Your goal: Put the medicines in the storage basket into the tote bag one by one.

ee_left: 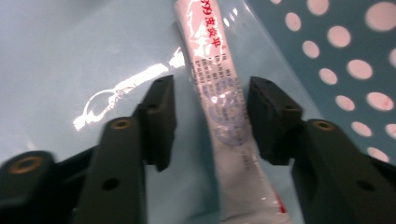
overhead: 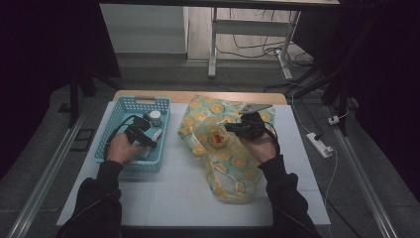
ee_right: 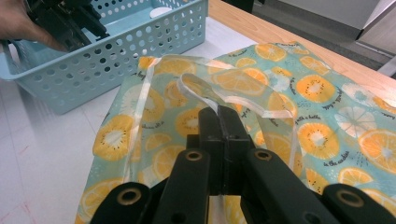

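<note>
A white tube with red print (ee_left: 218,93) lies on the floor of the blue perforated basket (overhead: 146,165). My left gripper (ee_left: 211,119) is open, with one jaw on each side of the tube and a gap to each. In the high view the left gripper (overhead: 147,141) reaches into the basket. A clear bag printed with orange slices (overhead: 229,157) lies to the right of the basket. My right gripper (ee_right: 219,114) is shut on the bag's looped handle (ee_right: 196,86) and lifts it a little. Something red (overhead: 218,139) shows inside the bag.
A small jar with a white lid (overhead: 155,117) stands at the basket's far end. The white table top (overhead: 168,198) has a wooden strip (overhead: 178,95) along its far edge. A power strip (overhead: 319,145) and cables lie on the floor to the right.
</note>
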`<state>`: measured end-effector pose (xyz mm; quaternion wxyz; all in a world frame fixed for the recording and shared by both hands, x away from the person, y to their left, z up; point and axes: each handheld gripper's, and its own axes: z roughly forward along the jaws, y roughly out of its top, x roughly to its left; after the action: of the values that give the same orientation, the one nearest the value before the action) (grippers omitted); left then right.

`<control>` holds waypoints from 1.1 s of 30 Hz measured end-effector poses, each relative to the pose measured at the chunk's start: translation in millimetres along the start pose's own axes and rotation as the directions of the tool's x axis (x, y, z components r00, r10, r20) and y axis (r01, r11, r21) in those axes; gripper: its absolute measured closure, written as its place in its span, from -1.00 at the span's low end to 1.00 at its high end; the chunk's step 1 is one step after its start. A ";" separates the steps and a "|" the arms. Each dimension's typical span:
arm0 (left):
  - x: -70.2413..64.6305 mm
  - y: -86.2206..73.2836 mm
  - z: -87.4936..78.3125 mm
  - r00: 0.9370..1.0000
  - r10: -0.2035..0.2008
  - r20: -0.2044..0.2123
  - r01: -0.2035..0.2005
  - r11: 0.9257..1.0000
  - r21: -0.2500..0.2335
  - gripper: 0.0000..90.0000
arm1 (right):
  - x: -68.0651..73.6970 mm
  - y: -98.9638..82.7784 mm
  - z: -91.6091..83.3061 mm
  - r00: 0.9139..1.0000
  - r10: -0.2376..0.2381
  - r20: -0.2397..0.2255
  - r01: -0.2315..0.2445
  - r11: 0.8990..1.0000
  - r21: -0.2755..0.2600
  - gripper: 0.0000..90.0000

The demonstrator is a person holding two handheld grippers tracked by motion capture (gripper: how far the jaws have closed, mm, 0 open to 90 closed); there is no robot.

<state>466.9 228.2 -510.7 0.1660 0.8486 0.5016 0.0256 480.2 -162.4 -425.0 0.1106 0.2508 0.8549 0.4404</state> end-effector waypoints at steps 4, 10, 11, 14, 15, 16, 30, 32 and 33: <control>-0.6 0.0 -0.5 1.000 -0.024 -0.008 0.024 1.000 0.005 0.55 | 0.3 0.2 0.0 1.000 -0.001 -0.001 0.001 1.000 -0.001 1.00; 3.0 0.3 -1.3 0.997 -0.073 0.020 0.073 0.997 0.003 0.58 | 0.5 0.7 -1.3 1.000 -0.001 0.001 0.001 1.000 -0.004 1.00; 3.5 0.1 -1.4 0.997 -0.077 0.023 0.077 0.997 0.000 0.58 | 0.6 0.8 -1.5 1.000 -0.001 0.003 0.001 1.000 -0.006 1.00; 4.0 0.2 -2.4 0.996 -0.088 0.013 0.088 0.996 -0.007 0.58 | 0.8 1.4 -2.3 1.000 -0.002 0.003 0.002 1.000 -0.008 1.00; 4.2 0.2 -3.6 0.996 -0.092 0.013 0.092 0.996 -0.018 0.58 | 0.9 1.5 -2.3 1.000 -0.003 0.003 0.003 1.000 -0.010 1.00; 4.3 0.2 -5.5 0.996 -0.090 0.010 0.091 0.995 -0.033 0.58 | 1.1 1.6 -2.4 1.000 -0.003 0.003 0.003 1.000 -0.010 1.00; 3.0 0.1 -48.8 0.998 -0.058 0.015 0.060 0.977 -0.206 0.58 | 2.1 3.3 -5.3 1.000 -0.005 0.004 0.005 1.000 -0.025 1.00; 1.0 0.2 -52.7 0.999 -0.048 0.007 0.049 0.976 -0.212 0.58 | 2.1 3.4 -5.7 1.000 -0.005 0.004 0.005 1.000 -0.028 1.00; 0.0 0.1 -54.7 0.999 -0.044 0.002 0.044 0.975 -0.216 0.58 | 2.1 3.5 -6.0 1.000 -0.004 0.005 0.004 1.000 -0.028 1.00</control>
<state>455.5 242.2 -459.1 0.2571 0.8142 0.5147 0.0775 477.2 -163.8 -418.6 0.1171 0.2483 0.8489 0.4517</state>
